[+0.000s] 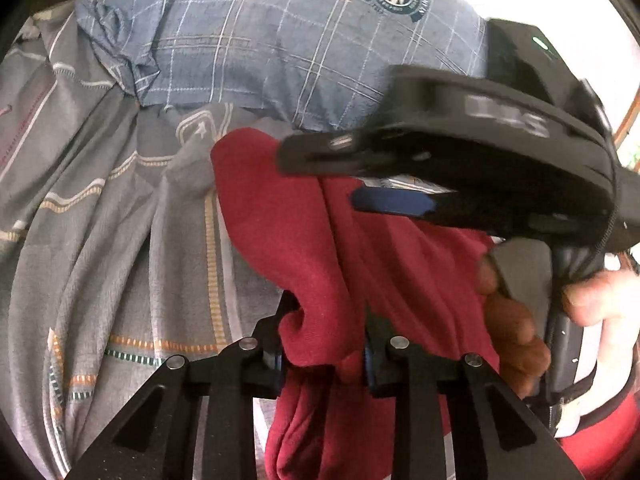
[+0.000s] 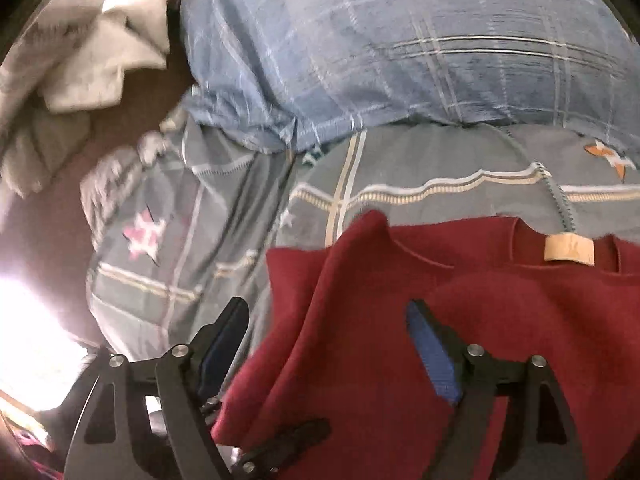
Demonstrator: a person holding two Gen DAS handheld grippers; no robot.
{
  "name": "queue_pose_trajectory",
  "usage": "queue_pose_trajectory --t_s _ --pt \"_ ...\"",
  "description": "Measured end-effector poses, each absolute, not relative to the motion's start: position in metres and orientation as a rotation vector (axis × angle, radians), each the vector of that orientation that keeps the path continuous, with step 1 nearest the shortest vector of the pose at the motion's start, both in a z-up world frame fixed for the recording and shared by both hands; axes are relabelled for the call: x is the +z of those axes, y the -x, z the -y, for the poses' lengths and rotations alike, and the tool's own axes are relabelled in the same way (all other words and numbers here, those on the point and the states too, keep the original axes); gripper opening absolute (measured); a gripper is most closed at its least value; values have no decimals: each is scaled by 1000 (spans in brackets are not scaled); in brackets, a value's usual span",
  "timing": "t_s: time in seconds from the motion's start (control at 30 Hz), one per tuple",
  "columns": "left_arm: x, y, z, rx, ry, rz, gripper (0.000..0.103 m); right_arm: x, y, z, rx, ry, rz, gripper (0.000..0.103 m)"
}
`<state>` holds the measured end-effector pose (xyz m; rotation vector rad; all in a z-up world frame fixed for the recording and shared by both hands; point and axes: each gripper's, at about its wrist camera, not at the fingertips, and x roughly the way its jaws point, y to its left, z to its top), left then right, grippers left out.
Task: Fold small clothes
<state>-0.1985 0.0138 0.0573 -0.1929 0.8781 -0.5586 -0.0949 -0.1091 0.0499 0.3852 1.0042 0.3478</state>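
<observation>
A dark red garment [image 1: 360,264] lies bunched on a grey patterned bedsheet [image 1: 120,240]. My left gripper [image 1: 324,336] is shut on a fold of the red garment and holds it up. In the right wrist view the red garment [image 2: 460,320] lies flatter, with its neckline and a tan label [image 2: 569,249] at the far side. My right gripper [image 2: 328,320] is open, its jaws wide apart over the garment's left edge. The right gripper also shows in the left wrist view [image 1: 320,178], above the red cloth.
A blue plaid pillow [image 1: 280,48] lies at the far side of the bed and also shows in the right wrist view [image 2: 400,48]. Pale crumpled cloth [image 2: 88,60] lies at the far left. A hand [image 1: 516,320] holds the right gripper's handle.
</observation>
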Motion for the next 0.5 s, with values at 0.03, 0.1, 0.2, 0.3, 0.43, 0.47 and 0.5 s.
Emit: queue_pose_trajectory --t_s 0.03,0.1,0.2,0.3,0.43,0.47,0.5 --pt "57 199 -13 -557 183 -875 26 48 92 106 350 -365 -1020 83" --pt "58 202 -13 -556 174 -870 26 44 84 96 367 -329 -1063 83" --pt "58 201 -10 -552 168 -872 26 38 76 85 381 -251 -1109 83" --pt "58 200 -7 -540 152 -877 26 28 69 72 374 -175 -1152 83" --pt "58 200 -4 -530 143 -884 26 19 69 61 344 -103 -1164 80" --pt "58 199 -4 -527 140 -886 26 18 71 60 328 -72 -1153 76" --pt "58 200 -3 -523 135 -889 26 18 72 59 323 -55 -1142 66"
